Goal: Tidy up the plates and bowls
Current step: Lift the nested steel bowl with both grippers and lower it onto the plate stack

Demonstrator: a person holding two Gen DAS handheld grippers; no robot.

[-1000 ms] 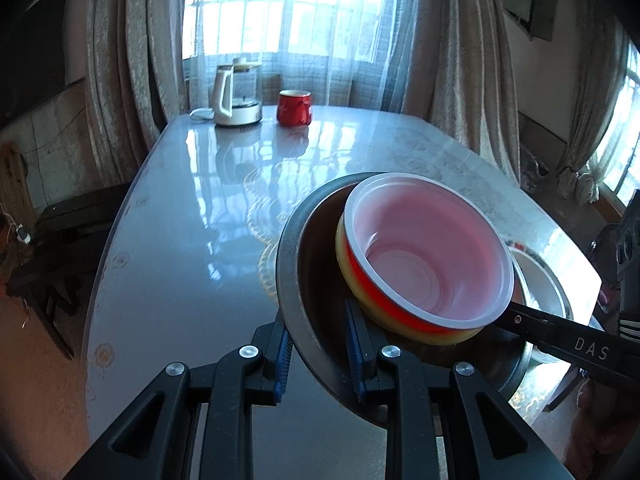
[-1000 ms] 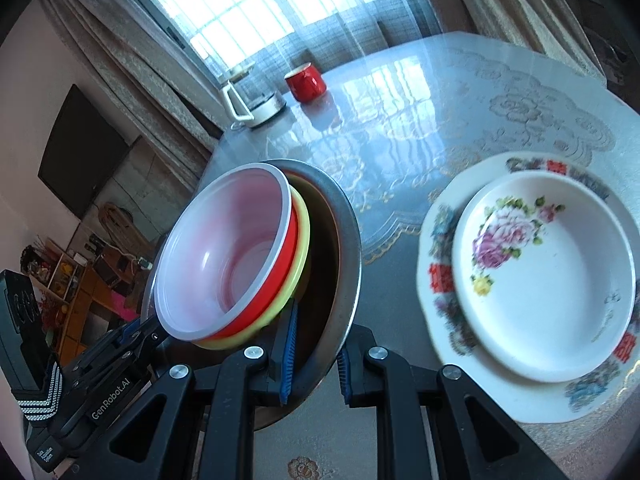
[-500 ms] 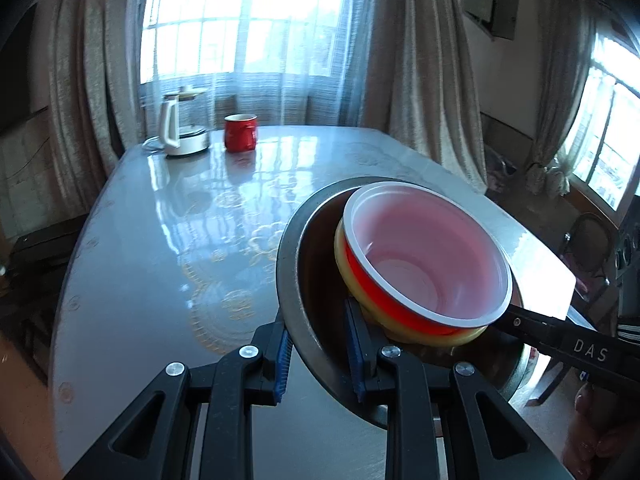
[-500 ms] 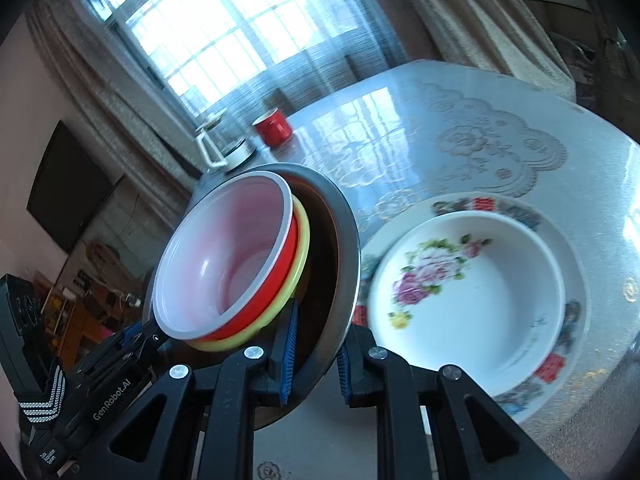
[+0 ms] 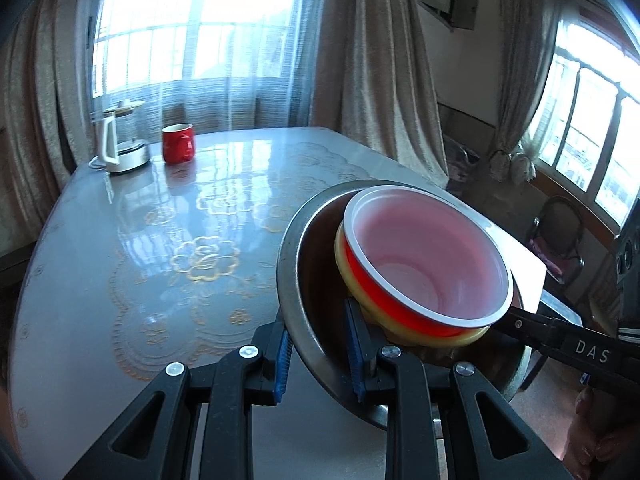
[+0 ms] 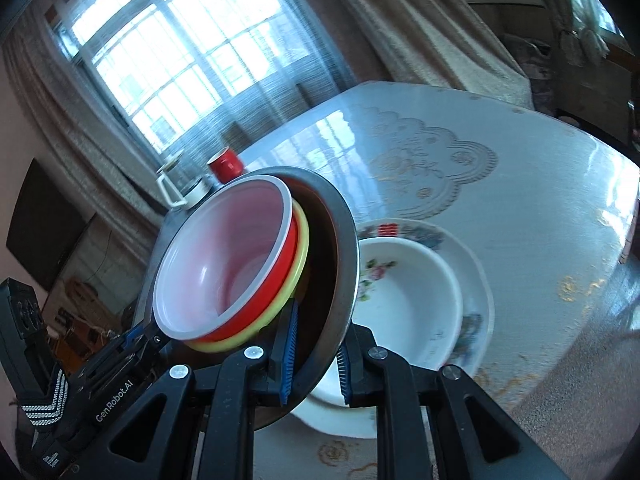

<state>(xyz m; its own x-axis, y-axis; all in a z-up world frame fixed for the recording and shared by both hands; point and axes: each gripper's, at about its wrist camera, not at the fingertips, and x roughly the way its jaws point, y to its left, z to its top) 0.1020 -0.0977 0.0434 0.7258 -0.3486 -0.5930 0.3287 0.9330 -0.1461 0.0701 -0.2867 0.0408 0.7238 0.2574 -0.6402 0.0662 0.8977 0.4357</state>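
With the left gripper (image 5: pixel 318 354) and right gripper (image 6: pixel 314 350) clamped on opposite rims of the tilted steel basin (image 6: pixel 338 280), the nested plastic bowls (image 6: pixel 228 260) could be slid out onto the floral plates (image 6: pixel 416 300) below.

Each camera sat just behind its own gripper, looking forward and down along the fingers. Both were very near the metal bowl (image 5: pixel 316 292), seen from opposite sides, and shared the table (image 6: pixel 520 200) and red mug (image 5: pixel 178 143).

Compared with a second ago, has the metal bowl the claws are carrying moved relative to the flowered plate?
Yes. In the right wrist view the metal bowl now overlaps the flowered plate's left edge; earlier it sat clear to the plate's left.
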